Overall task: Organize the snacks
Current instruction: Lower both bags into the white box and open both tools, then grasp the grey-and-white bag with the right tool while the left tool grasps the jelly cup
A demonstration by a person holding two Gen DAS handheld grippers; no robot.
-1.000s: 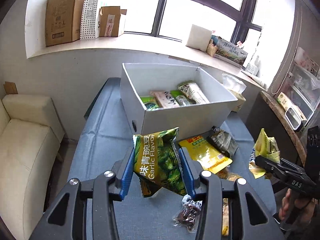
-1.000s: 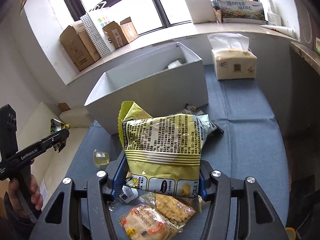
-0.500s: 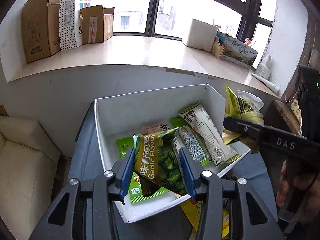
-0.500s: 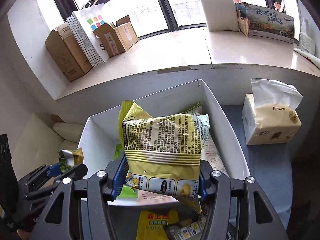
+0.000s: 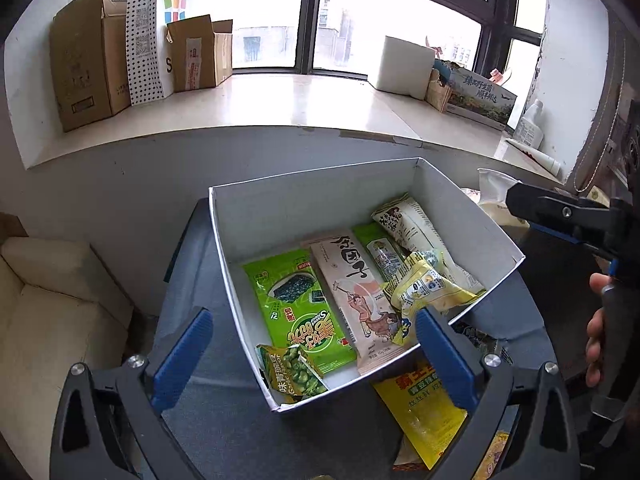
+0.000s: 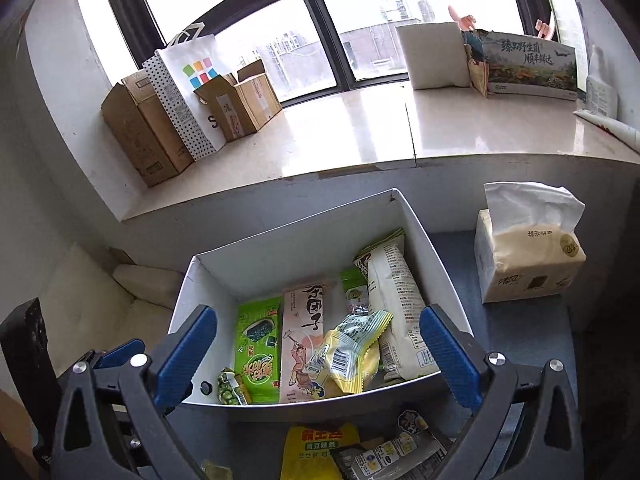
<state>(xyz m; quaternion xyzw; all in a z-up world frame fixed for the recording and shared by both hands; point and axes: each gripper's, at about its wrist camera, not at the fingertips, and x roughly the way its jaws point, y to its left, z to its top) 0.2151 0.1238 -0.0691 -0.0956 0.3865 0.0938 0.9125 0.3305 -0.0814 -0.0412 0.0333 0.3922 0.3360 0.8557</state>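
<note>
A white open box (image 5: 360, 188) stands on the blue-grey table. My left gripper (image 5: 312, 320) hovers over its near-left corner, jaws opening wide, nothing between the pads. The green garlic pea packet (image 5: 294, 372) lies in that corner below it. My right gripper (image 6: 319, 316) hangs over the box's (image 6: 288, 240) near side, its jaws also opening and empty. The yellow snack bag (image 6: 352, 356) rests on top of the other packets, and shows in the left wrist view too (image 5: 428, 288). The pea packet (image 6: 230, 390) sits at the box's near-left.
The box also holds a green seaweed packet (image 5: 300, 308), a long pink packet (image 5: 352, 300) and a white one (image 5: 416, 232). In front of it lie a yellow packet (image 6: 316, 448) and a dark one (image 6: 392, 452). A tissue pack (image 6: 528, 256) stands to the right; cardboard boxes (image 5: 88, 60) line the sill.
Both grippers carried their packets forward over the box and opened. The pea packet and the yellow bag have dropped into the box.
</note>
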